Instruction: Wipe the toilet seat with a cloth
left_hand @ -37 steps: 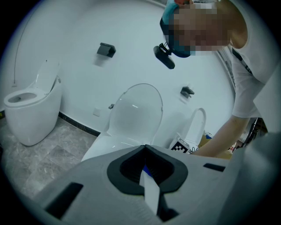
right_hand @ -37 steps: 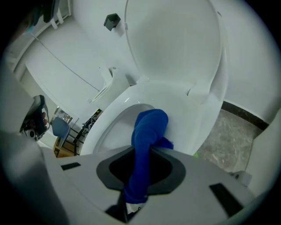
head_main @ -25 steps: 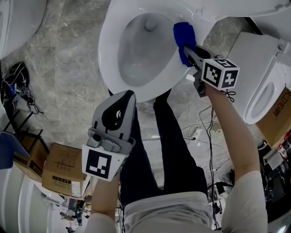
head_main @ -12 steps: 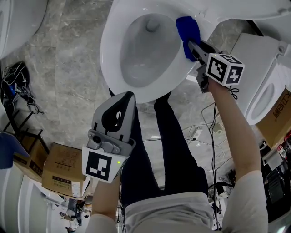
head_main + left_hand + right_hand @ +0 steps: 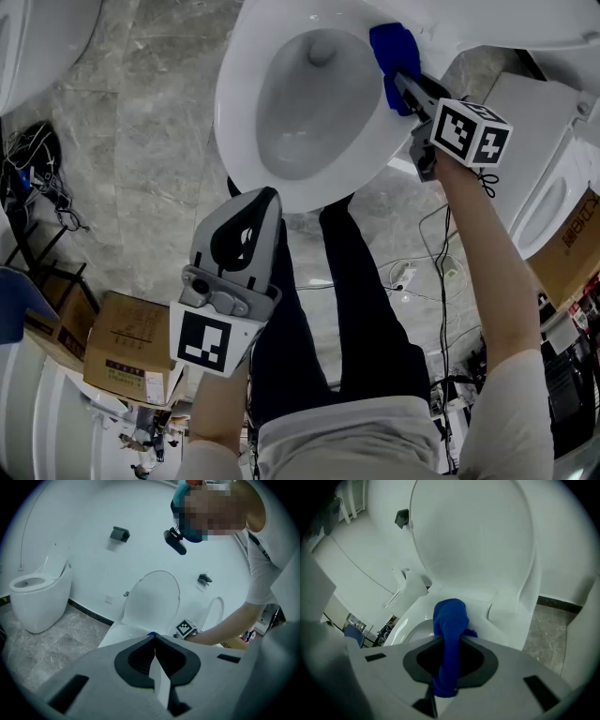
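1. The right gripper [image 5: 405, 82] has its jaws clenched on a blue cloth [image 5: 450, 620]. The cloth's bunched end is pressed against the rear right part of the toilet seat [image 5: 236, 112], close to the hinge.
2. In the right gripper view the cloth runs between the jaws and folds over onto the white rim. The raised lid [image 5: 473, 531] stands behind it.
3. The left gripper [image 5: 251, 204] is held low over the person's dark trouser legs, well apart from the toilet. Its jaws are pressed together with nothing between them.
4. The seat and bowl are glossy white. The bowl's inside looks shaded grey in the head view.
5. The floor [image 5: 150, 141] is grey marbled stone tile. A dark skirting strip [image 5: 89, 612] runs along the foot of a white wall [image 5: 84, 513].
6. A second white toilet [image 5: 40, 592] stands to the left. Another white fixture [image 5: 548, 178] sits just beside the right arm.
7. A cardboard box [image 5: 127, 347] and tangled cables [image 5: 33, 178] lie on the floor at the left.
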`<state>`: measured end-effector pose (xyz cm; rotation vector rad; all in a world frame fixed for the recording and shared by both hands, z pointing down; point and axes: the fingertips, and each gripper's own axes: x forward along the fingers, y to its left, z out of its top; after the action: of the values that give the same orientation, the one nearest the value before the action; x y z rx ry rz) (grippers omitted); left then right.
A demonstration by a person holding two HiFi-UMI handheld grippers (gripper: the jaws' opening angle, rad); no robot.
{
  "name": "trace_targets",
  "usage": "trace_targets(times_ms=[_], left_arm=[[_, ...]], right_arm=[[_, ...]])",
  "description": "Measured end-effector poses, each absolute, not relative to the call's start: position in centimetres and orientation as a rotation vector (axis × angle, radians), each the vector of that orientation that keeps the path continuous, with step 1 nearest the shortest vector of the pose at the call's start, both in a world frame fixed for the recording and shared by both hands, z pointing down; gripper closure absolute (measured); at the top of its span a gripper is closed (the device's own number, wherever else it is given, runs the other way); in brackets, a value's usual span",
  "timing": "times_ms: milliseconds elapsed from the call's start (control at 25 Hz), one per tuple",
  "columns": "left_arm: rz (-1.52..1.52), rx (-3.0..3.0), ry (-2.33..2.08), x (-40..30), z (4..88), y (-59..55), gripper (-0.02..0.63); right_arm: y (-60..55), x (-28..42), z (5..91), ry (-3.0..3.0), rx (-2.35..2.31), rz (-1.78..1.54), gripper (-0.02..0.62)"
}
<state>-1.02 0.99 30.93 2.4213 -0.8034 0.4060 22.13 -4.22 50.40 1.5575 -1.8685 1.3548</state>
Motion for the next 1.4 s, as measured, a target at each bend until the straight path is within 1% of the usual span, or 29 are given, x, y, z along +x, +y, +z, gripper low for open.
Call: trace_targets(times_ms=[640,840,1040,1400], left_arm=[[0.392,2.426,-0.808,-2.7,30.5,0.1,0.598],[0.382,2.421,-0.813,-3.3,30.3,0.0,0.598],[0.377,2.417,-0.814,-5.3,31.0,-1.0,0.598],[0.369,2.402,-0.830,-6.3,31.2,-0.4,0.598]], right_arm=[[-7.1,21.2,50.1,-1.873,1.586,1.322,0.548],[-8.0,20.4,49.9,-1.883,1.593,1.316,0.548],[-9.9,18.1,50.8,-1.881,1.607,1.326,0.548],[-10.5,17.0,51.3,-1.857,1.675,1.387,0.548]])
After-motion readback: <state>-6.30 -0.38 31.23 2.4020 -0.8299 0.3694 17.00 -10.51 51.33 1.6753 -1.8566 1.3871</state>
